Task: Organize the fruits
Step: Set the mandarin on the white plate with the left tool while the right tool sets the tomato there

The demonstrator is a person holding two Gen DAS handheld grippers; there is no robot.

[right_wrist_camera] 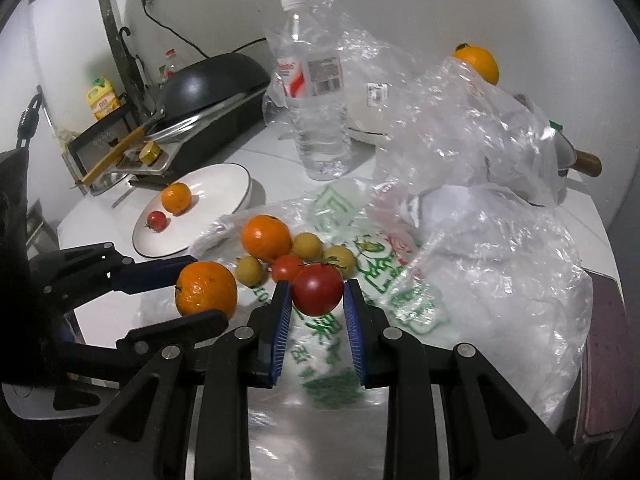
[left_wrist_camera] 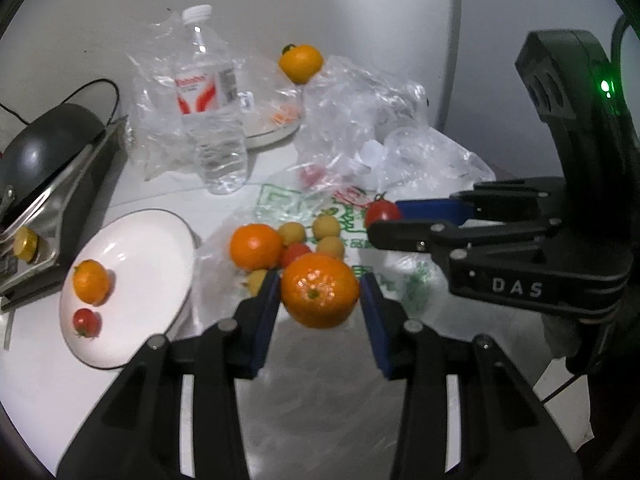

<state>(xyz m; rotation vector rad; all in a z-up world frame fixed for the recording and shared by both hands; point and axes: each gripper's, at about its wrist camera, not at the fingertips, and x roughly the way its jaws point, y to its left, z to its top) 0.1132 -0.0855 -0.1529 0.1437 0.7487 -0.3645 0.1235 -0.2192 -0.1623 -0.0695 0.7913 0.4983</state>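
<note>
Left gripper (left_wrist_camera: 320, 296) clamps the firm orange (left_wrist_camera: 319, 290) at its girth; right gripper (right_wrist_camera: 316, 292) pinches the soft, bruisable tomato (right_wrist_camera: 317, 289); plate (left_wrist_camera: 160, 240) lies at nine o'clock.

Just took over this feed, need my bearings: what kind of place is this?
Most likely a home kitchen counter: a dark wok resting on a cooker, a cooking oil bottle by the wall, and a white plate holding fruit.

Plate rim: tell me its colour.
Dark, thin line round the white plate; clearest in the right wrist view.
</note>
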